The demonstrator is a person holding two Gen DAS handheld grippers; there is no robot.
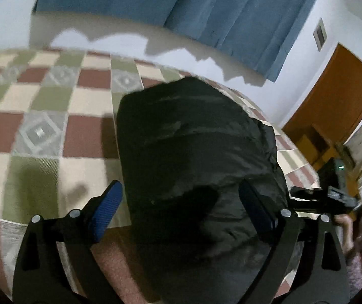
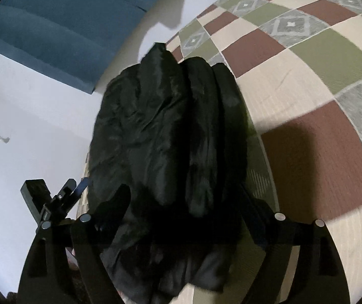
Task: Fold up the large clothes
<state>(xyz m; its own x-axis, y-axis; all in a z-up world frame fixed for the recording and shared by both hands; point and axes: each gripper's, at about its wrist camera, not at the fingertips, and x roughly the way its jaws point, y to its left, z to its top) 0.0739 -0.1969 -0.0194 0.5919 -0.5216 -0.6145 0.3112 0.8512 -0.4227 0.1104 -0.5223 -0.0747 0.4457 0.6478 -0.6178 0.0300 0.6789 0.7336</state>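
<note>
A black puffy jacket (image 1: 193, 139) lies folded into a thick bundle on the checkered bedspread (image 1: 41, 116). My left gripper (image 1: 181, 210) is open and straddles the bundle's near end. Its left blue pad (image 1: 107, 210) stands clear of the cloth, and its right finger (image 1: 256, 210) is against the cloth's edge. In the right wrist view the same jacket (image 2: 160, 131) shows several folded layers. My right gripper (image 2: 184, 212) is open, with the bundle's near end between its spread fingers. Each gripper shows in the other's view, the right one (image 1: 327, 200) and the left one (image 2: 51, 202).
The bedspread (image 2: 307, 58) spreads wide beside the jacket. A blue curtain (image 1: 206, 7) hangs on the white wall behind the bed. A brown wooden door (image 1: 332, 96) and low wooden furniture (image 1: 317, 144) stand at the right. A hand (image 1: 345, 228) shows at the right edge.
</note>
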